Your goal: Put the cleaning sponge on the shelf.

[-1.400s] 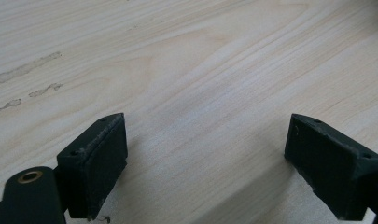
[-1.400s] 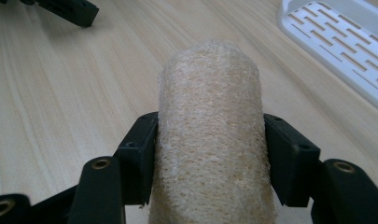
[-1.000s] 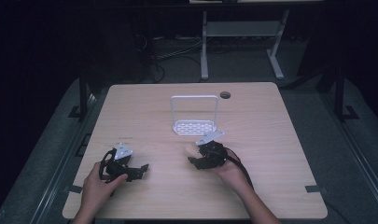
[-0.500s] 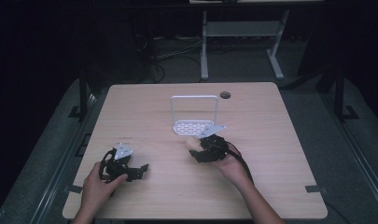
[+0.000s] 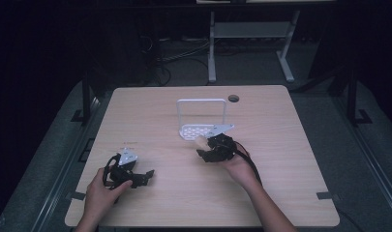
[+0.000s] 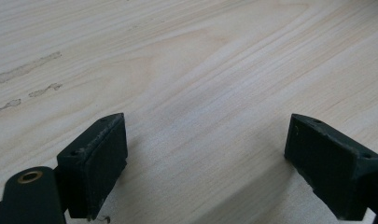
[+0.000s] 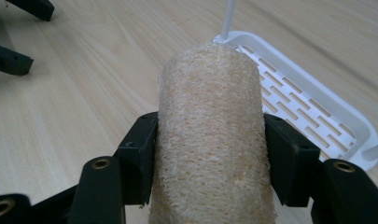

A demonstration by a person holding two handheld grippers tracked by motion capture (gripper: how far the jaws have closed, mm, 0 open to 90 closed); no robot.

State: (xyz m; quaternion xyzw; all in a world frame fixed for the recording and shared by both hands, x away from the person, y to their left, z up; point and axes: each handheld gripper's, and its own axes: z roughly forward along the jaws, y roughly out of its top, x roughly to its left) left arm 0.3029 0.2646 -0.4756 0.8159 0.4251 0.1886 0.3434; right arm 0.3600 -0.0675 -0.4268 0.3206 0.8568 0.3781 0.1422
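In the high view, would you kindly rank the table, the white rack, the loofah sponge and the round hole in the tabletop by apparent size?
1. Table
2. White rack
3. Loofah sponge and round hole: look alike in size, so unranked.

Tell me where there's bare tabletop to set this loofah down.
Bare wood lies left of the white rack, between it and the left gripper, and along the table's right side. It is crowded only where the right gripper, shut on the loofah, sits beside the rack.

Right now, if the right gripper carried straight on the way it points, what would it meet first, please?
Probably the white rack: the right gripper, shut on the loofah, points toward the rack's near corner, though depth is hard to judge.
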